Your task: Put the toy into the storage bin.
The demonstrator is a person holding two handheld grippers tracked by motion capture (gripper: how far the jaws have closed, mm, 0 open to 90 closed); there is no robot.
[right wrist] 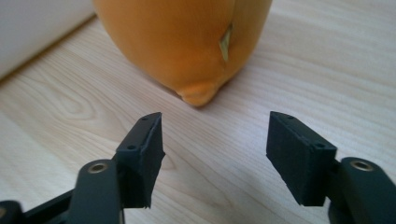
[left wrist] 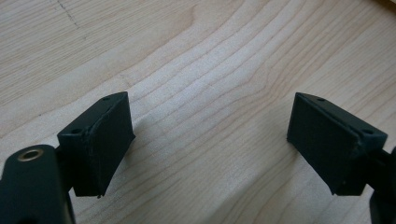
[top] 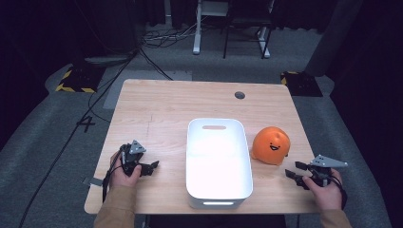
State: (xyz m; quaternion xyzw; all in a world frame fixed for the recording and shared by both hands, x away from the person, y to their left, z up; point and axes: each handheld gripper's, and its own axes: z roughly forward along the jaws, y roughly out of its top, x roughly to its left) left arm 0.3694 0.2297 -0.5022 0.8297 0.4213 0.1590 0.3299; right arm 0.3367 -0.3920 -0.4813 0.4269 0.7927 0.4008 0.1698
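Looking down from the high view, I have the orange plush toy (top: pixel 271 145) sitting on the wooden table (top: pixel 161 102) just beside the right wall of the white plastic bin (top: pixel 218 161), its stitched smiling face turned toward my side. The bin looks empty, with a handle slot at its far end.

My right gripper (top: pixel 295 170) rests near the table's right front corner, pointed at the toy, jaws spread wide with nothing between them. In the right gripper view the toy (right wrist: pixel 182 42) stands close ahead of the jaws, apart from them, with a small tag or seam at its side and a little nub touching the wood. My left gripper (top: pixel 151 167) lies on the other side of the bin, jaws likewise released and empty; the left gripper view has bare wood grain (left wrist: pixel 205 70) between them.

I judge the toy to be light and soft: it should give under the pads rather than slip, and it is not fragile. Its rounded body is broad, so I would take hold low across a narrower part, or pinch the fabric, closing well into the stuffing so it cannot squirm out.

The tabletop is pale, smooth wood with a cable grommet (top: pixel 240 95) near the far edge. Beyond it lie grey carpet, trailing black cables (top: pixel 119 71), yellow-and-black striped bases (top: pixel 76 80) and white desk legs (top: pixel 197 28) in a dark room.
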